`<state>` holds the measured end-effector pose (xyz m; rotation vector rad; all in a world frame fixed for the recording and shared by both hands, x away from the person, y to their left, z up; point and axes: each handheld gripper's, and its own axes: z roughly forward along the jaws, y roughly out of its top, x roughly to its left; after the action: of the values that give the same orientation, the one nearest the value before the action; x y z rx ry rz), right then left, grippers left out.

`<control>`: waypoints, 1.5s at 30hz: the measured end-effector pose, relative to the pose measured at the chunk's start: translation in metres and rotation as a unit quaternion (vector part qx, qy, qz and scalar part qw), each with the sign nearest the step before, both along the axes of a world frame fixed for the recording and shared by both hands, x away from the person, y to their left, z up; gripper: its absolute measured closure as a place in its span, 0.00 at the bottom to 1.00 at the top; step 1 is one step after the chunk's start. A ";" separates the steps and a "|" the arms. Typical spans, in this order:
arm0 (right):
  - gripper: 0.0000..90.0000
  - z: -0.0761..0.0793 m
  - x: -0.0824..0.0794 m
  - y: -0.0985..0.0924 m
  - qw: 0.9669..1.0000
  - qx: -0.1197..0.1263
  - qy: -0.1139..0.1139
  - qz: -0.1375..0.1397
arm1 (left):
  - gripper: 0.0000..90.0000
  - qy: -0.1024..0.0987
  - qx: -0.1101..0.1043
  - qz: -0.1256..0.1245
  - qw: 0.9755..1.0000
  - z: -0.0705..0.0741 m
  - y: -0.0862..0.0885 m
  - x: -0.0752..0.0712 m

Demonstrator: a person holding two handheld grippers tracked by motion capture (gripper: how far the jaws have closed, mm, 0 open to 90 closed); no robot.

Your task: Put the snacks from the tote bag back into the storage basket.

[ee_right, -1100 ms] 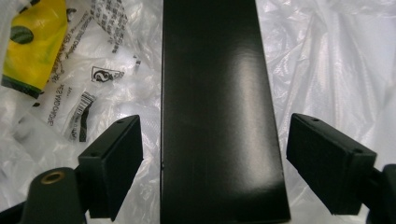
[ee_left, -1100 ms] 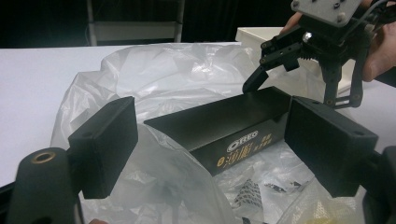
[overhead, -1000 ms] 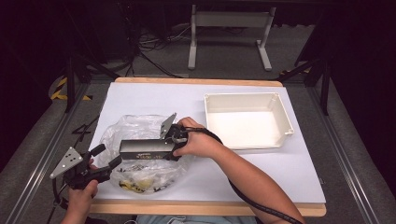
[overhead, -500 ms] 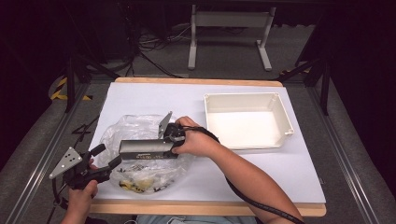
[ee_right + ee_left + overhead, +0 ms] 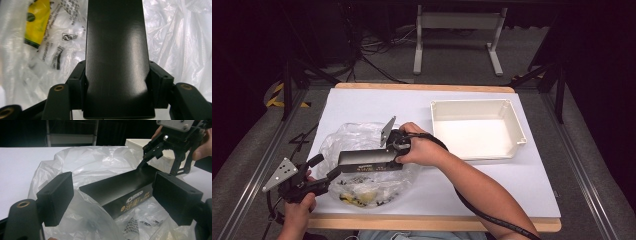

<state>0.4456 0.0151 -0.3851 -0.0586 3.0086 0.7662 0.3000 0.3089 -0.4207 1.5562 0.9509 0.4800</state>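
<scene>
Clear plastic bag (image 5: 362,150) holding packets, white tray (image 5: 476,129), right hand-held gripper (image 5: 398,145) clamping black box (image 5: 369,161), left hand-held gripper (image 5: 319,170) open.

The black box's (image 5: 115,50) far end is cut off by the right gripper view's top edge — its label unreadable.

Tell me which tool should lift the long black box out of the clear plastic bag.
Right. The right tool is already clamped on the long black cardboard box; the left tool stands open beside it.
</scene>
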 end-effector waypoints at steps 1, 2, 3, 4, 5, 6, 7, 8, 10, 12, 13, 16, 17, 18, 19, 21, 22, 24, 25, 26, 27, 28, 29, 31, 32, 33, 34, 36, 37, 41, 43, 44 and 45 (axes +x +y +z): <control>0.48 0.002 -0.001 0.000 1.000 0.000 0.001 0.002 | 0.20 0.000 0.000 0.000 1.000 0.000 0.000 0.000; 0.48 0.002 -0.001 0.000 1.000 0.000 0.001 0.002 | 0.20 -0.002 -0.002 0.001 1.000 0.000 0.000 0.000; 0.48 0.006 -0.001 0.000 1.000 0.000 -0.002 0.005 | 0.20 -0.003 -0.002 0.002 1.000 0.000 0.000 -0.001; 0.48 0.009 -0.002 0.000 1.000 0.000 -0.006 0.005 | 0.20 -0.003 -0.001 0.002 1.000 0.001 0.000 -0.001; 0.48 0.012 -0.002 0.000 1.000 -0.002 -0.006 0.006 | 0.20 -0.003 0.003 0.003 1.000 0.001 0.000 -0.001; 0.48 0.015 -0.002 -0.001 1.000 -0.001 -0.009 0.008 | 0.20 -0.007 0.005 0.005 1.000 0.002 -0.001 -0.002; 0.48 0.018 -0.003 -0.001 1.000 0.001 -0.010 0.007 | 0.20 -0.009 0.009 0.006 1.000 0.003 -0.002 -0.003; 0.48 0.022 -0.003 -0.002 1.000 0.002 -0.010 0.006 | 0.20 -0.008 0.013 0.004 1.000 0.003 -0.002 -0.004; 0.48 0.027 -0.004 -0.002 1.000 0.004 -0.014 0.006 | 0.20 -0.008 0.014 0.005 1.000 0.004 -0.002 -0.004; 0.48 0.033 -0.005 -0.004 1.000 0.006 -0.021 0.006 | 0.20 -0.008 0.016 0.006 1.000 0.004 -0.002 -0.004; 0.48 0.036 -0.005 -0.005 1.000 0.004 -0.022 0.007 | 0.20 -0.008 0.014 0.007 1.000 0.003 -0.002 -0.004; 0.48 0.043 -0.005 -0.008 1.000 0.004 -0.027 0.003 | 0.20 -0.009 0.009 0.009 1.000 0.003 -0.001 -0.003; 0.48 0.045 -0.005 -0.009 1.000 0.005 -0.029 0.000 | 0.20 -0.008 0.009 0.009 1.000 0.002 -0.001 -0.003; 0.48 0.048 -0.005 -0.010 0.999 0.004 -0.031 0.001 | 0.20 -0.008 0.010 0.009 1.000 0.002 -0.001 -0.002; 0.48 0.051 -0.005 -0.012 1.000 0.005 -0.031 0.000 | 0.20 -0.008 0.010 0.008 1.000 0.002 -0.001 -0.002; 0.48 0.056 -0.005 -0.014 0.999 0.009 -0.033 -0.002 | 0.20 -0.006 0.015 0.006 1.000 0.003 -0.001 -0.002; 0.48 0.058 -0.005 -0.016 0.999 0.011 -0.034 -0.002 | 0.20 -0.007 0.015 0.006 1.000 0.002 -0.002 -0.002; 0.48 0.061 -0.005 -0.017 0.999 0.014 -0.037 -0.003 | 0.20 -0.010 0.014 0.006 1.000 0.002 -0.003 -0.002; 0.48 0.064 -0.005 -0.018 0.999 0.014 -0.038 -0.002 | 0.20 -0.009 0.014 0.005 1.000 0.002 -0.003 -0.002; 0.48 0.067 -0.006 -0.020 0.999 0.017 -0.037 -0.003 | 0.20 -0.009 0.014 0.005 1.000 0.002 -0.003 -0.002; 0.48 0.069 -0.006 -0.021 0.999 0.017 -0.039 -0.003 | 0.20 -0.009 0.014 0.005 1.000 0.002 -0.003 -0.002; 0.48 0.074 -0.006 -0.023 0.999 0.017 -0.041 -0.003 | 0.20 -0.008 0.014 0.005 1.000 0.002 -0.003 -0.002; 0.48 0.074 -0.006 -0.023 0.999 0.017 -0.041 -0.003 | 0.20 -0.008 0.014 0.005 1.000 0.002 -0.003 -0.002; 0.48 0.077 -0.007 -0.025 0.999 0.022 -0.041 -0.003 | 0.20 -0.006 0.015 0.006 1.000 0.002 -0.003 -0.002; 0.48 0.080 -0.006 -0.027 0.999 0.025 -0.040 -0.003 | 0.20 -0.007 0.014 0.008 1.000 0.001 -0.003 -0.001; 0.48 0.081 -0.006 -0.027 0.999 0.025 -0.042 -0.002 | 0.20 -0.006 0.014 0.008 1.000 0.001 -0.003 -0.001; 0.48 0.083 -0.006 -0.028 0.999 0.025 -0.042 -0.001 | 0.20 -0.005 0.015 0.007 1.000 0.001 -0.002 -0.001; 0.48 0.087 -0.006 -0.030 0.999 0.028 -0.046 -0.002 | 0.20 -0.005 0.015 0.007 1.000 0.001 -0.003 -0.001; 0.48 0.089 -0.006 -0.032 0.999 0.028 -0.043 0.000 | 0.20 -0.007 0.014 0.009 1.000 0.001 -0.003 -0.001; 0.48 0.096 -0.006 -0.038 0.998 0.035 -0.043 0.002 | 0.20 0.000 0.020 0.009 1.000 0.001 -0.002 0.000; 0.48 0.098 -0.006 -0.040 0.998 0.037 -0.044 0.000 | 0.20 0.000 0.020 0.009 1.000 0.001 -0.002 0.000; 0.48 0.101 -0.005 -0.043 0.998 0.038 -0.043 0.002 | 0.20 0.000 0.020 0.009 1.000 0.001 -0.002 0.000; 0.48 0.102 -0.005 -0.045 0.998 0.041 -0.044 0.000 | 0.20 0.000 0.020 0.009 1.000 0.001 -0.002 0.000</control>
<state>0.4404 -0.0298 -0.2830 -0.0875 2.8910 0.8615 0.2996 0.3067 -0.4197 1.5850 0.9614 0.5149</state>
